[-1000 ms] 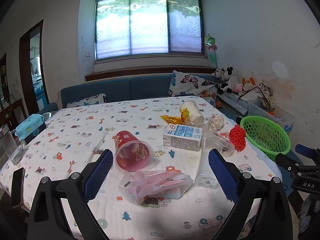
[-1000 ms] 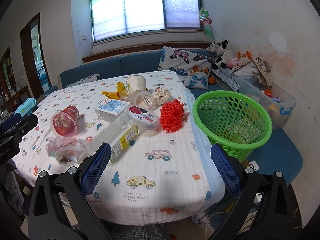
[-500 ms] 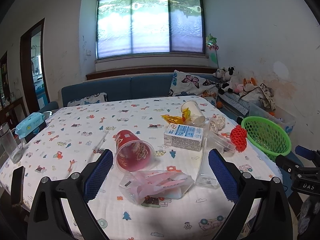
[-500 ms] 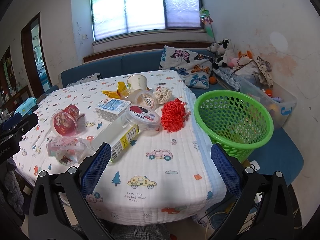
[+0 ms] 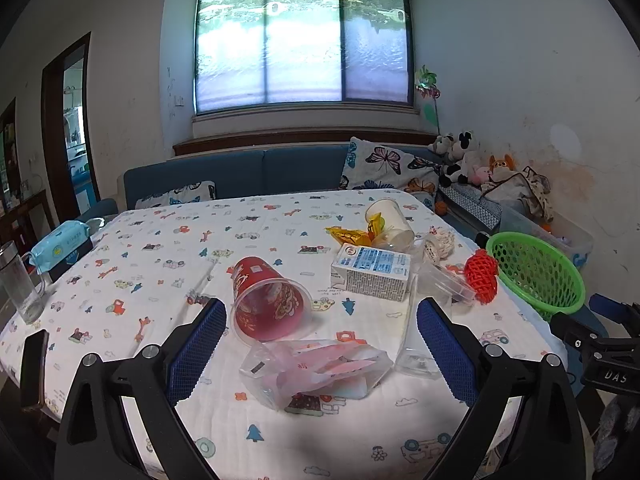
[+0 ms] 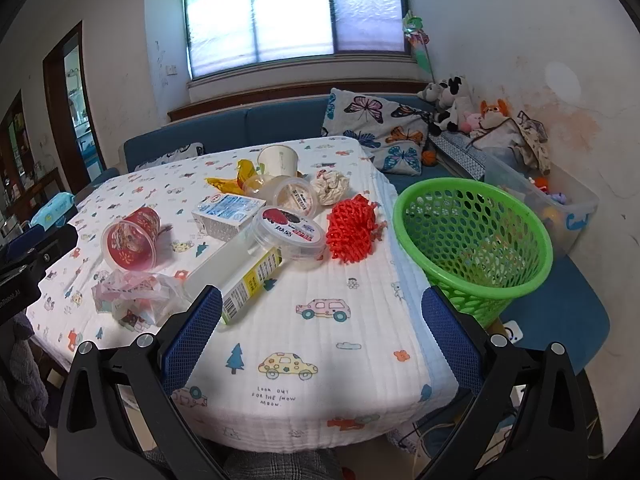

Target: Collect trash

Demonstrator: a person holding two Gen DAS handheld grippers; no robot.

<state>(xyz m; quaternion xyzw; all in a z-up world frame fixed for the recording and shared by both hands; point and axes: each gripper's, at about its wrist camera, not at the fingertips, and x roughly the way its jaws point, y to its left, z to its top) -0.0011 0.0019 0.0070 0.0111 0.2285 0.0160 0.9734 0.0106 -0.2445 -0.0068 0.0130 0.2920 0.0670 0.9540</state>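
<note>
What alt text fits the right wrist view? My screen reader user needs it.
The open right claw hovers over a patterned tablecloth strewn with trash: a red cup, milk carton, lidded tub and red foam net, beside an empty-looking green basket.

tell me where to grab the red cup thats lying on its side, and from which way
Grip the red cup across its body just behind the open rim, from above. It lies on its side with the mouth facing the left gripper, so the round walls sit between the open fingers. The thin plastic will likely flex, so close gently. The pink plastic bag crowds the near side.
</note>
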